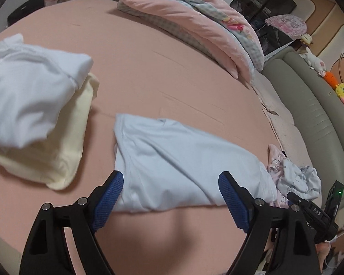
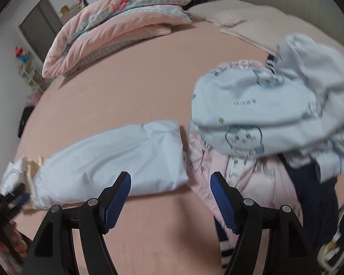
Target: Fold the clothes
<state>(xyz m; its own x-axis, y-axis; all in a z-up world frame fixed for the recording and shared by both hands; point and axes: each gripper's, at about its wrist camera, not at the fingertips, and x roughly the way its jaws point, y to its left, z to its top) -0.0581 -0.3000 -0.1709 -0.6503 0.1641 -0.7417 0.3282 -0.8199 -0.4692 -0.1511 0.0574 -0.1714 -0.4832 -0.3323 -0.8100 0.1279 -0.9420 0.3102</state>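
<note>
A pale blue folded garment (image 1: pixel 178 160) lies flat on the pink bed sheet (image 1: pixel 149 68). My left gripper (image 1: pixel 170 178) hovers open over its near edge, nothing between the blue pads. To the left rests a stack of folded clothes: a white piece (image 1: pixel 27 91) on a cream one (image 1: pixel 64 142). In the right wrist view the same blue garment (image 2: pixel 117 158) lies left of centre. My right gripper (image 2: pixel 170 181) stands open at its right end, holding nothing. An unfolded pile with a printed light blue piece (image 2: pixel 263 114) and a pink one (image 2: pixel 247 174) sits to the right.
A folded pink quilt (image 1: pixel 190 20) lies at the far side of the bed. A grey padded headboard (image 1: pixel 309 114) with plush toys (image 1: pixel 341 89) runs along the right. A person's hand (image 2: pixel 16 243) holds the other gripper at lower left of the right wrist view.
</note>
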